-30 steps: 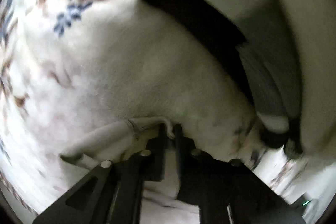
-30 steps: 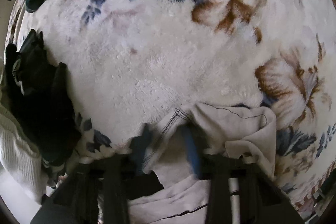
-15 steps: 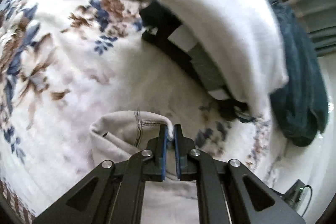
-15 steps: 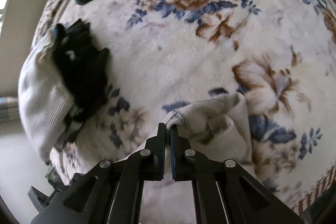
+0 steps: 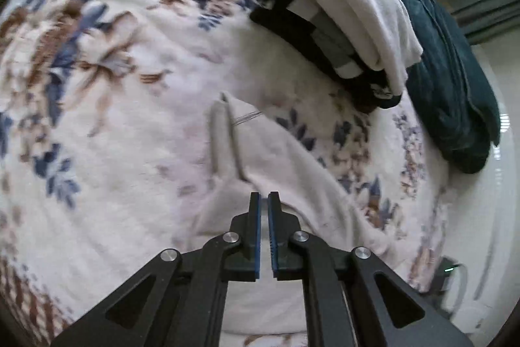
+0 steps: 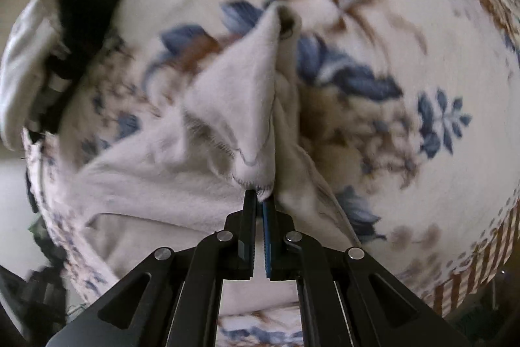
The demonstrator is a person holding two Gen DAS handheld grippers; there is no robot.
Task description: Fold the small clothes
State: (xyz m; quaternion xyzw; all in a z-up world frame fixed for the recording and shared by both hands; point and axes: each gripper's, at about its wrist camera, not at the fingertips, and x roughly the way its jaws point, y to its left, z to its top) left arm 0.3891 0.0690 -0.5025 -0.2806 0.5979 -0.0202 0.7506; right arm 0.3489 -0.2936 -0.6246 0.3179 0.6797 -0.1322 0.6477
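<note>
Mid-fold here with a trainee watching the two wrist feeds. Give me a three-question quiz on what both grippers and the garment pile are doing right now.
1. True or false: the right gripper is pinching an edge of the pale garment.
2. Multiple choice: in the left wrist view, the left gripper is
A. clamped on the dark teal garment
B. nearly closed with nothing visible between its pads, the pale garment lying beyond its tips
C. wide open over the black garment
3. Fill in: on the floral blanket, the folded white garment lies on top of a ___ garment.

Key: 1 true; 2 B; 3 black.
</note>
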